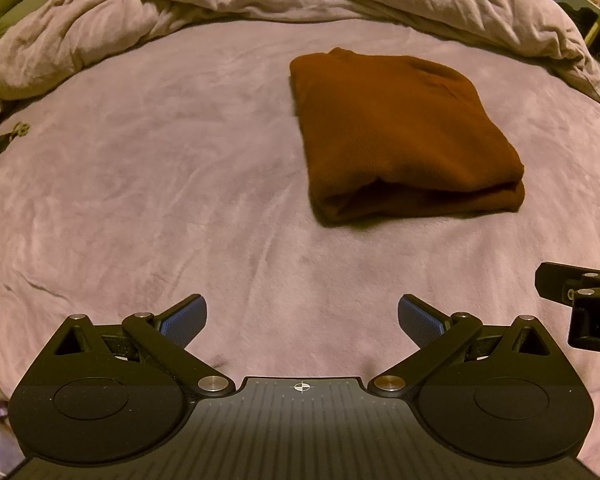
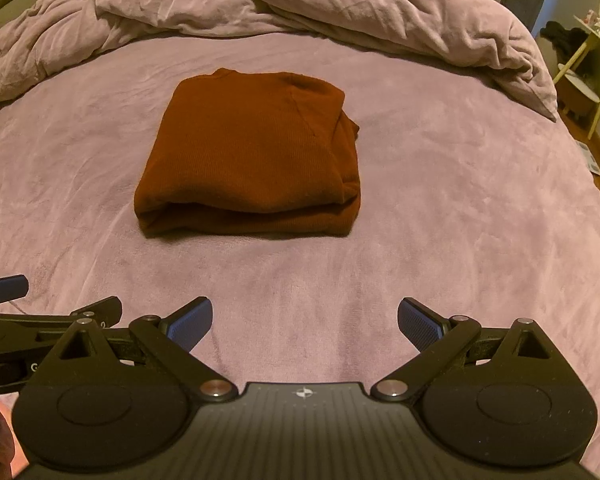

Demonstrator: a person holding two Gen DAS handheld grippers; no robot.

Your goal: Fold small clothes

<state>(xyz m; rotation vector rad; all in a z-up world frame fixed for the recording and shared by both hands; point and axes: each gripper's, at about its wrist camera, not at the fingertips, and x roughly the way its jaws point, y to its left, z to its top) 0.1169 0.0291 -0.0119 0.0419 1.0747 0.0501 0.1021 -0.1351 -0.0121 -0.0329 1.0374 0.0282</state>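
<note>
rust-brown ribbed knit garment (image 2: pixel 252 152) folded square, ahead of both tongs, untouched; left tongs (image 1: pixel 302 320) and right tongs (image 2: pixel 305 320) spread, empty, clear of cloth: fold looks finished.

Setting: home bedroom. Bed (image 2: pixel 440 208) with mauve plush sheet; rumpled duvet (image 2: pixel 340 12) at 12 o'clock; small side table (image 2: pixel 596 52) at 2 o'clock.
</note>
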